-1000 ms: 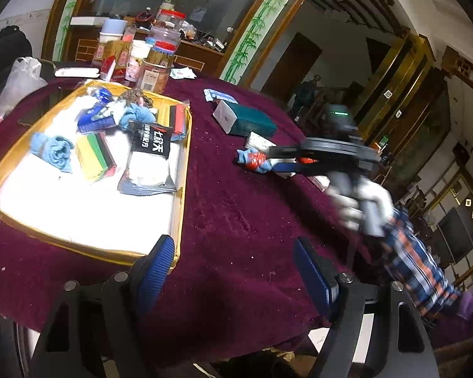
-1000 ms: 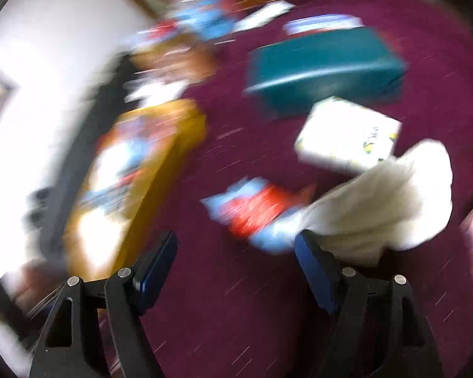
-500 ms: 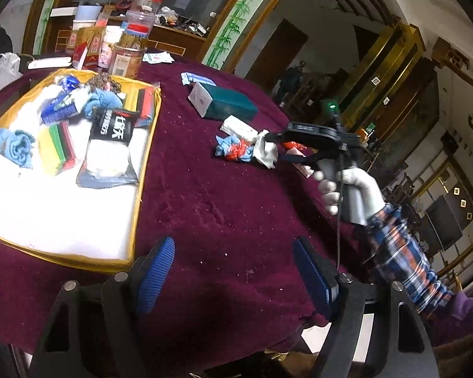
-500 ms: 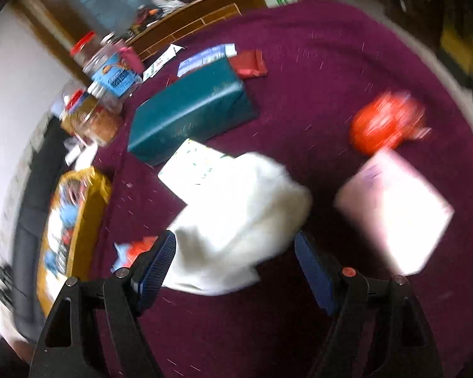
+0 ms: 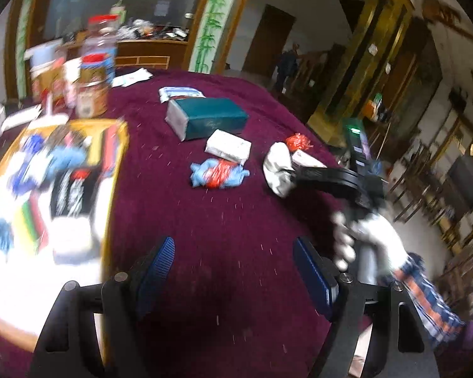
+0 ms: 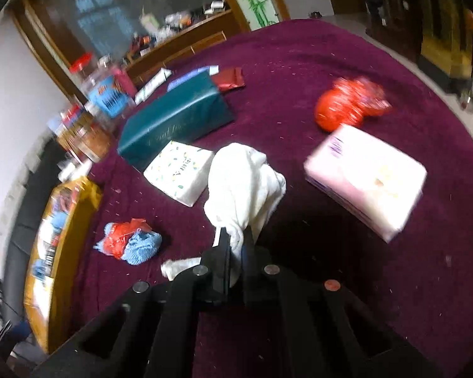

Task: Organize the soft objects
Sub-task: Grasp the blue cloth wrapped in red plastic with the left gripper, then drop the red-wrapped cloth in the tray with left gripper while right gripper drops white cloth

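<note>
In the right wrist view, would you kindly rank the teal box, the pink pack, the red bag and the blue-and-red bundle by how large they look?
1. teal box and pink pack: similar, and the pack is nearer, so unranked.
2. red bag and blue-and-red bundle: similar, both blurred, so unranked.

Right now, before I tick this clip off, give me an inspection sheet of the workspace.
Surface: maroon tablecloth, lint-flecked.
Job's things: white cloth pinched at one end; blue-and-red bundle loose; yellow tray holding sorted items.
Clutter: teal box, white tissue pack, pink pack, red bag, jars.
Grippers: right gripper just closed on the cloth; left gripper open, empty.
Cables: nothing seen.
Surroundings: wooden cabinet, doorway.
</note>
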